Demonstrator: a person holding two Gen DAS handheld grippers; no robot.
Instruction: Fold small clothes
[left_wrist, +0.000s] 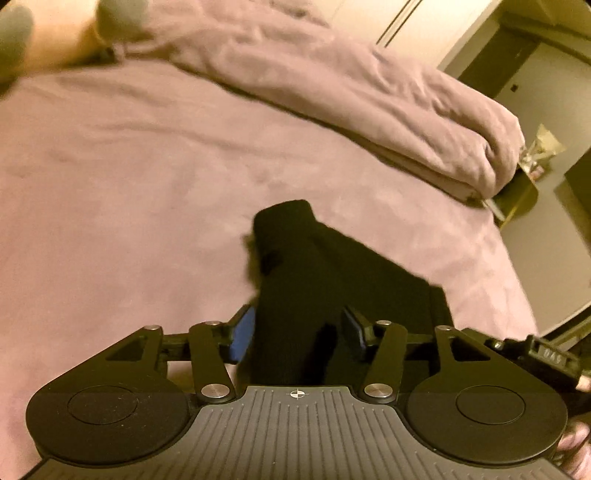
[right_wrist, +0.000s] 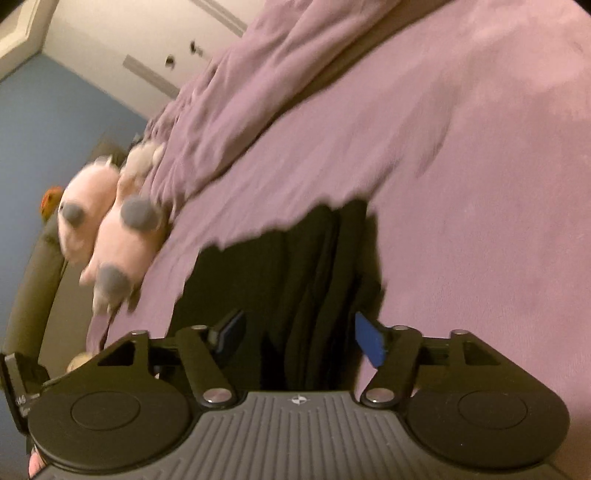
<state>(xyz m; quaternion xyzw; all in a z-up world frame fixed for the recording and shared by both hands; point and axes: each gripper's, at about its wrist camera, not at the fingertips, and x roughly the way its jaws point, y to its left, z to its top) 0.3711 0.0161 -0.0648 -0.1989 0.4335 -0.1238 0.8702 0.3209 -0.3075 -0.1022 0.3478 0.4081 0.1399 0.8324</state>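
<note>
Black garment (left_wrist: 295, 280) lies on the purple bedsheet (left_wrist: 129, 184), long axis running straight out from both grippers. Your left gripper (left_wrist: 298, 332) and right gripper (right_wrist: 300, 338) both straddle its near end, jaws apart, not clamped.

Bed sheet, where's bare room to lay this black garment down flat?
Bare sheet runs wide between the black garment and the bunched duvet. In the right wrist view, sheet right of the garment is also free. It is crowded by the pink plush toy at the bed's edge.
</note>
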